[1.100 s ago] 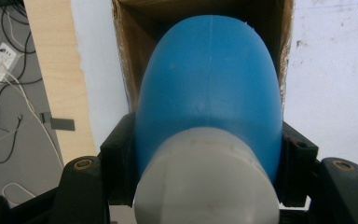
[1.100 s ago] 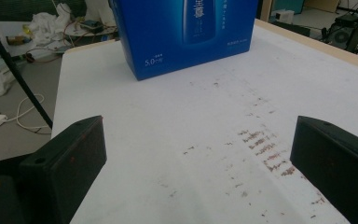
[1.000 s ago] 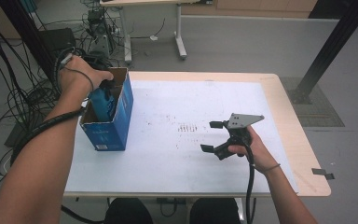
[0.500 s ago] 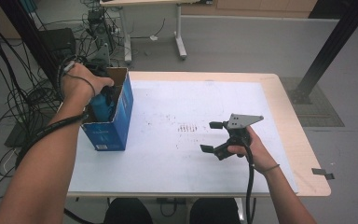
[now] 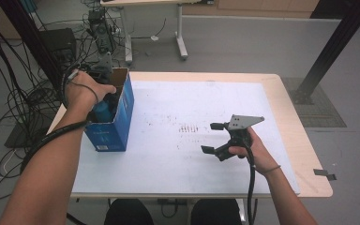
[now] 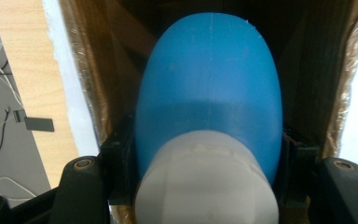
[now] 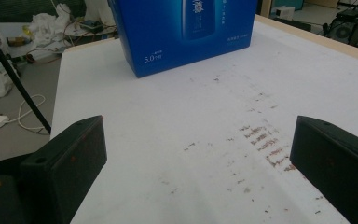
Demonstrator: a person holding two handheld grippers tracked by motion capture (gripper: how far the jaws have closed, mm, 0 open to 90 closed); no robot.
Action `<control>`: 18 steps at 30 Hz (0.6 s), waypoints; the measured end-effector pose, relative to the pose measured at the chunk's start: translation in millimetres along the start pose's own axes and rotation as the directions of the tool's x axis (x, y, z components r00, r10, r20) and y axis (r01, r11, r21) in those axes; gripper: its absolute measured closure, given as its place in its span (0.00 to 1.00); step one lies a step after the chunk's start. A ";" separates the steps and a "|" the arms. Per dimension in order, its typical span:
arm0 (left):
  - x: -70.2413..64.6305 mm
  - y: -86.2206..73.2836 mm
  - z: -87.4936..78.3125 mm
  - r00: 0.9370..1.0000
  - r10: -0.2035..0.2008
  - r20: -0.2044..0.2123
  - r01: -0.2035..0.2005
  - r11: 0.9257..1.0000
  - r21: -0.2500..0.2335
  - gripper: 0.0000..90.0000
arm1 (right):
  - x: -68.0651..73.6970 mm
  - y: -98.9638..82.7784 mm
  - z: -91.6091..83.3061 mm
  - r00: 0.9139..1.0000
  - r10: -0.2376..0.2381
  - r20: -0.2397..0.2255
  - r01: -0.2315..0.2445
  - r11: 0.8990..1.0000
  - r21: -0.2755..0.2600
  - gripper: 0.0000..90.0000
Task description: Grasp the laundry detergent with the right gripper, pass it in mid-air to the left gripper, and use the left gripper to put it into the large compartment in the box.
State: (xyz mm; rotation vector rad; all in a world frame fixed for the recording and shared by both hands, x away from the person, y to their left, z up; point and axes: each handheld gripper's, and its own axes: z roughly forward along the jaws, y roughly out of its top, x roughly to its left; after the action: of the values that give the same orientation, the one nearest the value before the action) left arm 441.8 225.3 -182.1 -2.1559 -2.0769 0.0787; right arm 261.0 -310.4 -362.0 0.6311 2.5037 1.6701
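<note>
An open-topped blue carton [image 5: 115,126] stands at the left of the table. My left gripper [image 5: 106,99] reaches down into it, mostly covered by the hand. In the left gripper view that gripper [image 6: 207,154] is shut on a blue bottle [image 6: 209,88] with a white cap [image 6: 205,186], brown cardboard walls around it. A bit of the bottle [image 5: 101,111] shows under the hand. My right gripper [image 5: 211,138] hovers low over the table's right half, open and holding nothing. In its own view the right gripper [image 7: 196,163] has its jaws wide apart, facing the carton [image 7: 182,32].
A white mat [image 5: 192,103] with small brown stains [image 5: 190,129] covers most of the wooden table [image 5: 311,164]. Many cables [image 5: 18,93] and equipment lie on the floor at the left. Another table's leg [image 5: 180,37] stands behind, a black post [image 5: 330,44] at the right.
The left hand has shifted slightly toward the near side of the carton with the bottle in its gripper. The right gripper has stayed where it was.
</note>
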 end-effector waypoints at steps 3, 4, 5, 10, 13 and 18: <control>-0.2 0.2 3.8 1.000 0.007 -0.003 -0.007 1.000 0.005 0.42 | 0.1 -0.6 0.2 1.000 0.001 -0.001 -0.001 1.000 0.000 0.04; 0.0 0.8 4.8 1.000 0.006 -0.002 -0.006 1.000 0.010 0.42 | 0.2 -0.7 0.3 1.000 0.002 0.000 -0.002 1.000 0.001 0.04; 0.0 0.4 6.8 1.000 0.004 -0.002 -0.004 1.000 0.009 0.42 | 0.2 -0.8 0.2 1.000 0.002 0.000 -0.002 1.000 0.000 0.04; 0.2 -0.7 6.9 1.000 0.003 -0.001 -0.003 1.000 0.005 0.42 | 0.6 -1.1 0.5 1.000 0.003 0.000 -0.003 1.000 -0.001 0.04; 0.3 -0.8 7.2 1.000 0.000 -0.001 0.000 1.000 0.009 0.42 | 0.5 -1.5 0.1 1.000 0.003 0.000 -0.003 1.000 -0.003 0.04; -0.8 -1.5 7.6 1.000 0.002 -0.002 -0.002 1.000 0.009 0.42 | 0.7 -1.4 0.0 1.000 0.004 -0.002 -0.004 1.000 -0.001 0.04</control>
State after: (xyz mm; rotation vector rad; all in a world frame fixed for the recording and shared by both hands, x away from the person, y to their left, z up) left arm 439.2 225.1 -189.4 -2.1522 -2.0687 0.0859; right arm 259.9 -310.6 -363.1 0.6357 2.5044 1.6735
